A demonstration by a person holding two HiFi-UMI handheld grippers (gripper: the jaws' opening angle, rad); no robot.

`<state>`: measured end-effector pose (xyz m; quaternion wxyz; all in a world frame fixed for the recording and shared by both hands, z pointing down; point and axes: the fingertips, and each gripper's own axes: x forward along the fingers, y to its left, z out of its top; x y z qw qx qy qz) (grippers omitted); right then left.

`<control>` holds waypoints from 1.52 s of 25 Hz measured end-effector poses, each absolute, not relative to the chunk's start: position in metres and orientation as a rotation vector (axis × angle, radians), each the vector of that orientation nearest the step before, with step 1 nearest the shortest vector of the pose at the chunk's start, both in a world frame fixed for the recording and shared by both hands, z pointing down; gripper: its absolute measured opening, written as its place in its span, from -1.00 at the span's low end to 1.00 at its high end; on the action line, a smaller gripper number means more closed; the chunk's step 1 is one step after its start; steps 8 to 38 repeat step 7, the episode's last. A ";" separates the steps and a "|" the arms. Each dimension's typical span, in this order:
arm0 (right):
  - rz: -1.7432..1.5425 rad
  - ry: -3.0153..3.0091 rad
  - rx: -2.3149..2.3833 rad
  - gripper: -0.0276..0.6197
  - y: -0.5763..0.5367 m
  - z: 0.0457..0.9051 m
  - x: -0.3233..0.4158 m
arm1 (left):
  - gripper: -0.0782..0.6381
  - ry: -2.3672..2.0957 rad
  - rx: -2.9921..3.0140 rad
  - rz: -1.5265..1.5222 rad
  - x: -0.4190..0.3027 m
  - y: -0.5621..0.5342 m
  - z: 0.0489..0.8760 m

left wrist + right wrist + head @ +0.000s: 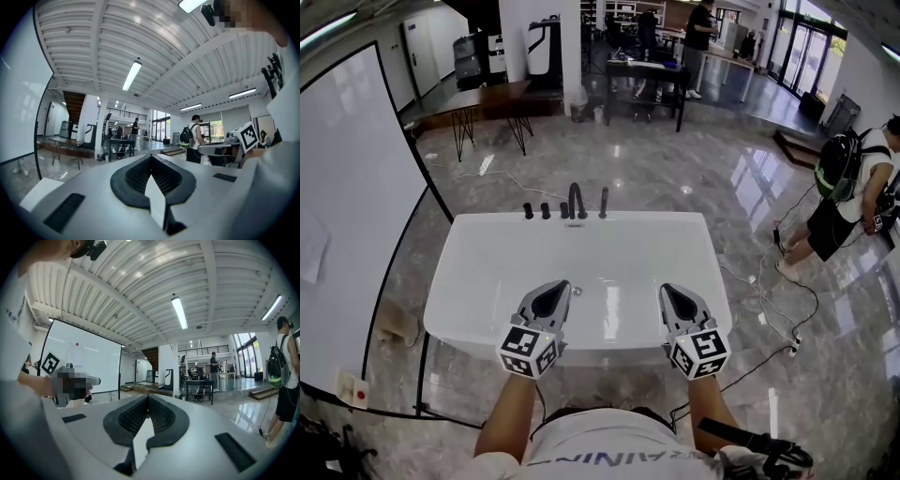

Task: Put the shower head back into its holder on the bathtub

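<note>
A white bathtub (478, 246) stands on the glossy floor below me. On its far rim sit black fittings: two knobs (536, 212), a curved spout (576, 200) and a slim upright piece (603, 202) that may be the shower head; I cannot tell for sure. My left gripper (555, 290) hovers over the tub's near rim, jaws shut and empty. My right gripper (672, 292) hangs beside it, also shut with nothing held. Both point level toward the room, as the left gripper (151, 157) and right gripper (148, 397) views show.
A large whiteboard (347, 234) on a black frame stands at the left of the tub. Cables (773, 314) trail over the floor at the right, near a person with a backpack (844, 192). Tables (487, 101) and another person (698, 37) are farther back.
</note>
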<state>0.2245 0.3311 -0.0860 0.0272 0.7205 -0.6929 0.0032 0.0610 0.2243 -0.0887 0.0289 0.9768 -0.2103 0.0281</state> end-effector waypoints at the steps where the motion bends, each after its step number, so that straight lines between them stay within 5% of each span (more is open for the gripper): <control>1: 0.003 -2.141 2.219 -0.88 0.334 -0.086 0.225 | -0.73 -0.645 3.014 0.090 0.064 0.228 -0.087; 38: -0.009 -2.152 2.197 -0.88 0.349 -0.082 0.237 | -0.73 -0.640 3.016 0.091 0.080 0.248 -0.082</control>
